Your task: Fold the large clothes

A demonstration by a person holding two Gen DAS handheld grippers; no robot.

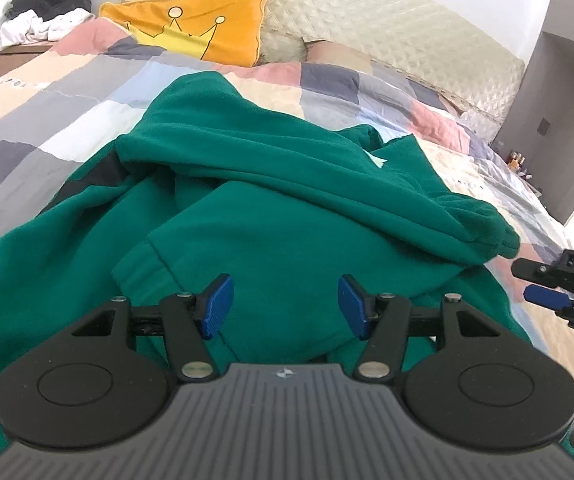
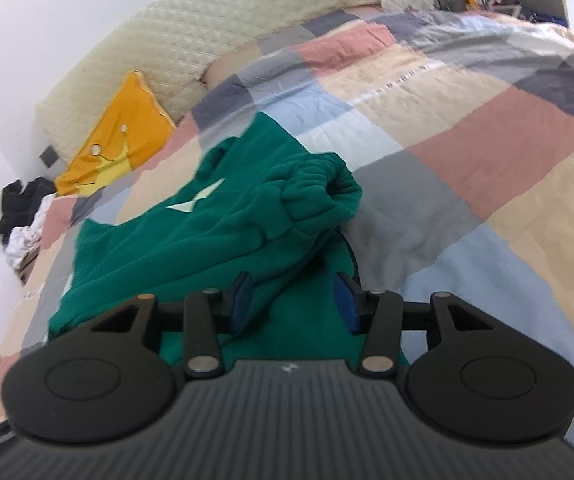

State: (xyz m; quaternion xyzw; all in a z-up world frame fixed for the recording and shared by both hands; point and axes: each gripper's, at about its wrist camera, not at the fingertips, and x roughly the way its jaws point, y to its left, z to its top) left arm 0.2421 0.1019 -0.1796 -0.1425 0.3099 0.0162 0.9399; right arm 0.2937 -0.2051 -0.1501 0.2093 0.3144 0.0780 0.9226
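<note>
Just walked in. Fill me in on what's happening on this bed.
A person holding a tool in each hand is folding a green sweatshirt spread on a patchwork quilt. The left tool hovers over the garment with its jaws apart and nothing between them. The right tool is open too, near the sweatshirt's bunched sleeve. The garment is partly folded, sleeves laid across the body, and neither tool grips it.

bare quilt (image 2: 487, 152) right of bunched sweatshirt (image 2: 215, 240), pillow (image 1: 191, 28) beyond
</note>
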